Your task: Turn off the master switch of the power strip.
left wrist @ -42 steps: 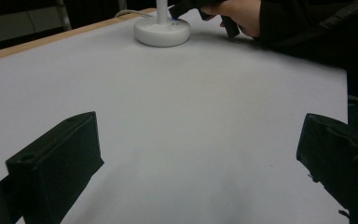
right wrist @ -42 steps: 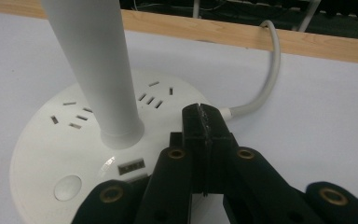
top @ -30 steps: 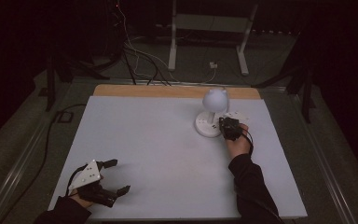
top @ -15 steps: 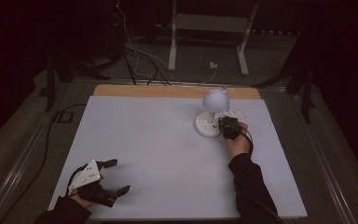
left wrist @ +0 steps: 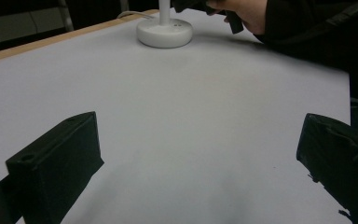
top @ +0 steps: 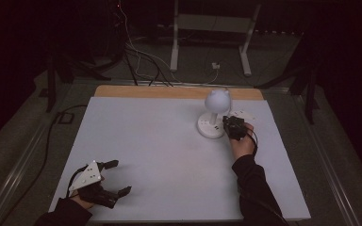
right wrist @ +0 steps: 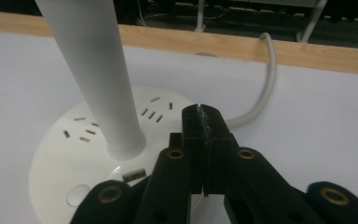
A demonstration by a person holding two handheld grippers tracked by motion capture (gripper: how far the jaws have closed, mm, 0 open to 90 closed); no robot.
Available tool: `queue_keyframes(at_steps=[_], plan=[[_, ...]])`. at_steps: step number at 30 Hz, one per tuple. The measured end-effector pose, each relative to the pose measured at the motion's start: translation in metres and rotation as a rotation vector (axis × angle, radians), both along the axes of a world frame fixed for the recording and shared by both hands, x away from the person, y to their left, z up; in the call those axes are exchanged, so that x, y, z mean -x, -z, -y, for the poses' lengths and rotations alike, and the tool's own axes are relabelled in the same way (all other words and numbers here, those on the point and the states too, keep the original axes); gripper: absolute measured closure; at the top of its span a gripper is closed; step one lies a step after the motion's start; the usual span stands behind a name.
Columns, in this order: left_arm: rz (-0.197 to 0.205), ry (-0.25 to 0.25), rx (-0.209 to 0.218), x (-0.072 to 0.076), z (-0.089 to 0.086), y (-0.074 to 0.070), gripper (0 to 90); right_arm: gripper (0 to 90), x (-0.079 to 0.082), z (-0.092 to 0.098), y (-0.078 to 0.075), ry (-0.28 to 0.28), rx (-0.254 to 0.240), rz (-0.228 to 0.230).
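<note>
A white desk lamp with a round head stands on its disc base at the table's far right. My right gripper sits at the base's right edge. In the right gripper view its jaws are pressed together with nothing between them, tips over the base just right of the white stem; they have just been easing apart a hair. My left gripper rests at the near left corner, jaws wide open on bare table, pointing toward the lamp base.
The white table top has a wooden strip along its far edge. The lamp's white cord runs off behind the base over that strip. Beyond the table, on the floor, are a white stand and loose cables.
</note>
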State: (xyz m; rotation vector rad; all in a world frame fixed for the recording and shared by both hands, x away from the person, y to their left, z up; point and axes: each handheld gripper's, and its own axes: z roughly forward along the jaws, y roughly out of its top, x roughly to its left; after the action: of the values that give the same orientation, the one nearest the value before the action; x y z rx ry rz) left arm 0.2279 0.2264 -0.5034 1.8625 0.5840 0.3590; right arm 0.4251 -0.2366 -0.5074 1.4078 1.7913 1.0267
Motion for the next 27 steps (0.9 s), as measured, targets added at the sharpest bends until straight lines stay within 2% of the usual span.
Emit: queue_keyframes(at_steps=[1,3,8,12,14,20,21,22,24,27], plan=[[0.001,0.001,0.002,0.0,0.0,0.0,0.3,80.6,0.001,0.002,-0.002,-0.01,-0.012,0.006],[0.002,0.002,-0.001,0.001,0.0,0.0,0.3,79.8,0.002,0.003,-0.004,-0.011,-0.012,0.012],[0.004,0.001,-0.002,0.001,0.0,0.0,0.3,68.8,0.006,0.008,-0.005,-0.032,-0.012,0.001],[0.003,0.001,-0.002,0.001,0.0,0.0,0.3,51.4,0.01,0.012,-0.008,-0.068,-0.023,0.004],[0.003,0.002,-0.003,0.001,0.001,0.0,0.3,48.7,0.012,0.014,-0.009,-0.076,-0.02,-0.008],[0.005,0.001,-0.003,0.001,0.001,0.0,0.3,29.5,0.02,0.016,-0.011,-0.104,-0.019,-0.02],[0.005,0.001,-0.003,0.001,0.001,0.0,0.3,29.5,0.02,0.016,-0.011,-0.104,-0.019,-0.02],[0.004,0.001,-0.002,0.001,0.001,0.0,0.3,25.0,0.023,0.017,-0.014,-0.107,-0.024,-0.032],[0.004,0.001,-0.002,0.001,0.001,0.0,0.3,25.4,0.026,0.018,-0.016,-0.113,-0.034,-0.049],[0.006,0.001,-0.003,0.001,0.001,-0.001,0.3,22.0,0.029,0.019,-0.019,-0.126,-0.055,-0.05]])
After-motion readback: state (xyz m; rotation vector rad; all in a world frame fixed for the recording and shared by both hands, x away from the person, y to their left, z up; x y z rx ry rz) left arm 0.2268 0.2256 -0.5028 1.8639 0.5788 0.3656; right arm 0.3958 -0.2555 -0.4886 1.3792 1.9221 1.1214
